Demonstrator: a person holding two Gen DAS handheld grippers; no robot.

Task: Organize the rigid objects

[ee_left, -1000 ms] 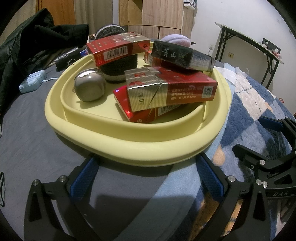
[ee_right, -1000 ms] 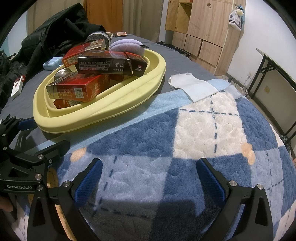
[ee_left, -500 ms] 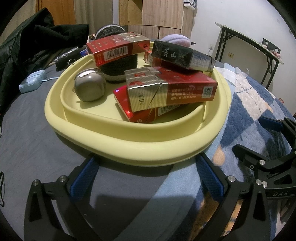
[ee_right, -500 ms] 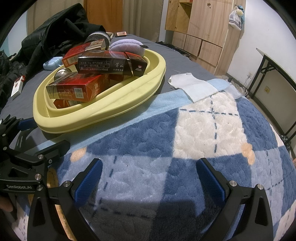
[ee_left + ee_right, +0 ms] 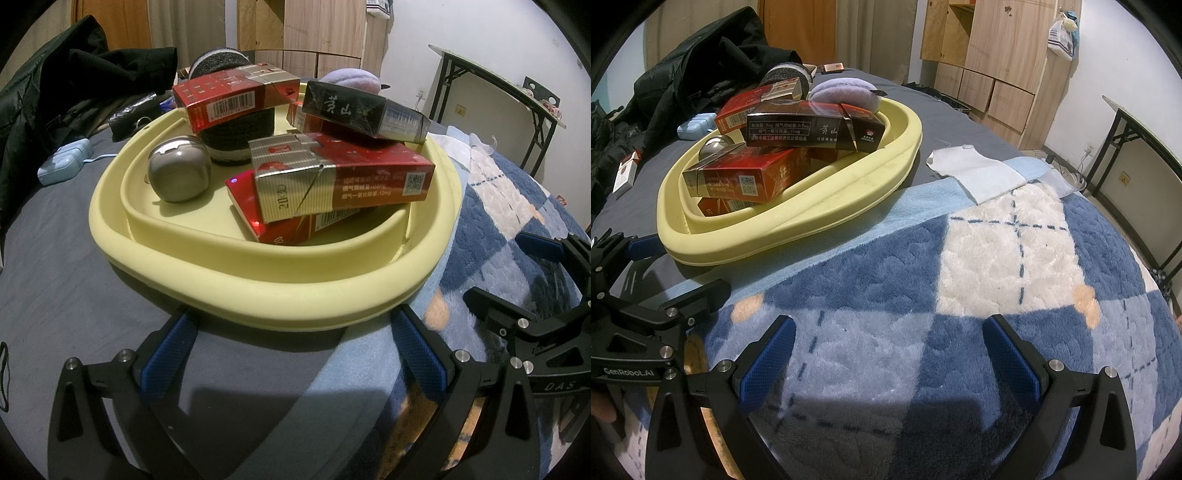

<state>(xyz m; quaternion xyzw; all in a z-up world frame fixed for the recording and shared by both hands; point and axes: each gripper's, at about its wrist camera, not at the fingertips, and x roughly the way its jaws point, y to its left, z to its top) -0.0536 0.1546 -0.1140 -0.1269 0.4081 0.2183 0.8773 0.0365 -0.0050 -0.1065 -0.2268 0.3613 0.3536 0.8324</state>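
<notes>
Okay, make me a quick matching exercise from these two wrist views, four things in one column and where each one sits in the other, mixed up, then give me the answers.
Things:
1. metal ball
2. black box
3. white cloth
4. light blue case

Places:
A. on top of the red boxes
B. on the grey sheet, left of the yellow tray
C. on the tray floor
D. on the bed, right of the tray

Pairs: 1-C, 2-A, 3-D, 4-B
</notes>
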